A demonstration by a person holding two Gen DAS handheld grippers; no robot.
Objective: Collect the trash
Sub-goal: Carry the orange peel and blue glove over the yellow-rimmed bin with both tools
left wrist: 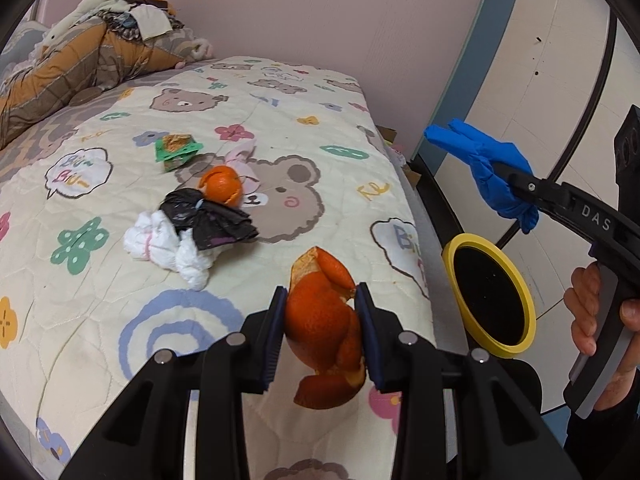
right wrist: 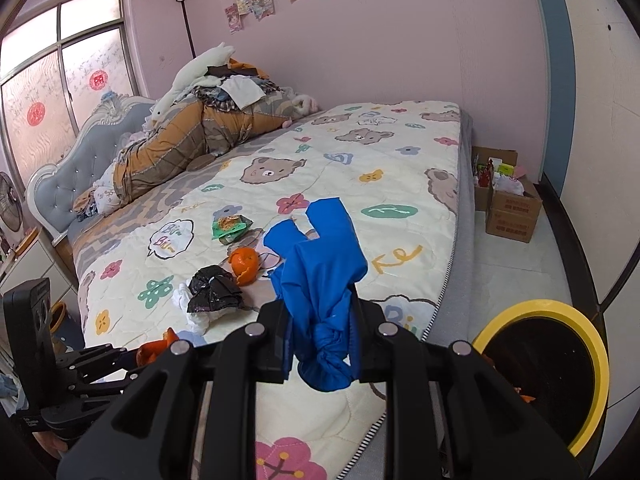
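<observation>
My left gripper (left wrist: 321, 300) is shut on an orange peel (left wrist: 322, 328) and holds it above the bed's near corner. My right gripper (right wrist: 320, 320) is shut on a knotted blue glove (right wrist: 320, 264); it also shows in the left wrist view (left wrist: 486, 172), raised above a yellow-rimmed bin (left wrist: 492, 294). The bin stands on the floor beside the bed (right wrist: 548, 368). On the bed lie another orange peel (left wrist: 221, 186), a black bag (left wrist: 208, 220), white tissue (left wrist: 160, 240) and a green wrapper (left wrist: 176, 150).
The bed has a bear-print quilt (left wrist: 320, 120). A folded blanket and clothes pile (right wrist: 192, 132) lies by the headboard. Cardboard boxes (right wrist: 508, 204) stand on the floor past the bed's foot. A pink wall runs behind the bed.
</observation>
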